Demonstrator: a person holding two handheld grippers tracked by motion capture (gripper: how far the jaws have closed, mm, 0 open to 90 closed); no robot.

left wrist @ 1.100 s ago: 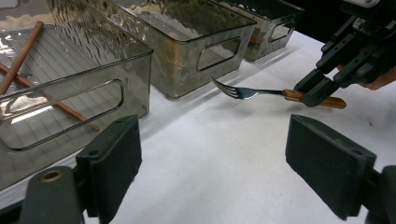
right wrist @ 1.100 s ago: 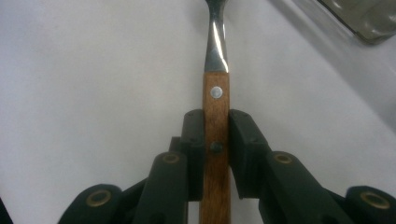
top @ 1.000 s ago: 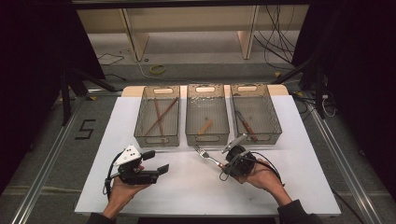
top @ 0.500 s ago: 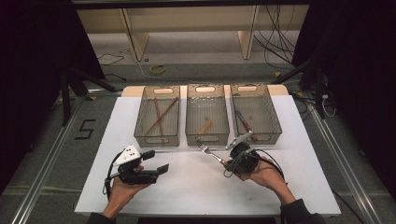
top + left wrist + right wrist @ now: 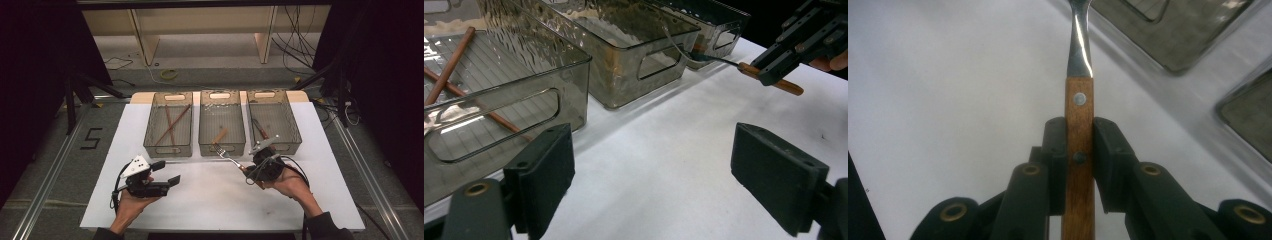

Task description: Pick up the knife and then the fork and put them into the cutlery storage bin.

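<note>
Right tongs clamp fork (wooden handle); left tongs apart; floor mark "5"

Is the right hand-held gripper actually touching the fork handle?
Touching. The right gripper view shows the right hand-held gripper with both jaws pressed flat against the sides of the fork, on its wooden handle, no gap either side.

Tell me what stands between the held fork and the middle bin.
Only the bin's own near wall. The right tongs grip the fork with its tines at the middle bin; lifting over the rim should clear it.
</note>
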